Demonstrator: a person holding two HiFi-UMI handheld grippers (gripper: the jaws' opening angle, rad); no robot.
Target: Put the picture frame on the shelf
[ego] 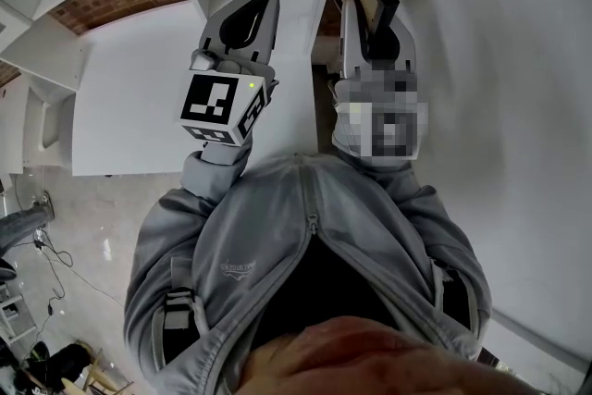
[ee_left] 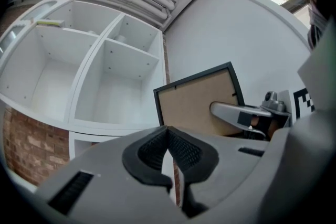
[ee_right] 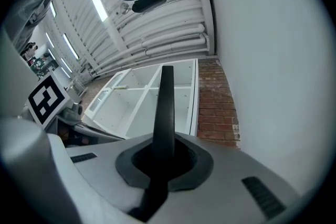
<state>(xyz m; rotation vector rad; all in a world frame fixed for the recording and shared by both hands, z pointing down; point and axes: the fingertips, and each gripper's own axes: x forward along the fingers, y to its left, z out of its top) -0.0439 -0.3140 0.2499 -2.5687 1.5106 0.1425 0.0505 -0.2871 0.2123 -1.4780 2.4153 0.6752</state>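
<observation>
One picture frame (ee_right: 167, 97) in right hand-held gripper (ee_right: 164, 159)

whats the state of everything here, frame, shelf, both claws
picture frame: off the shelf, held up in the air, back panel toward the left claw
right claw: shut on the picture frame's edge
left claw: shut, nothing between its jaws
shelf: open-fronted, picture frame not yet in it
</observation>
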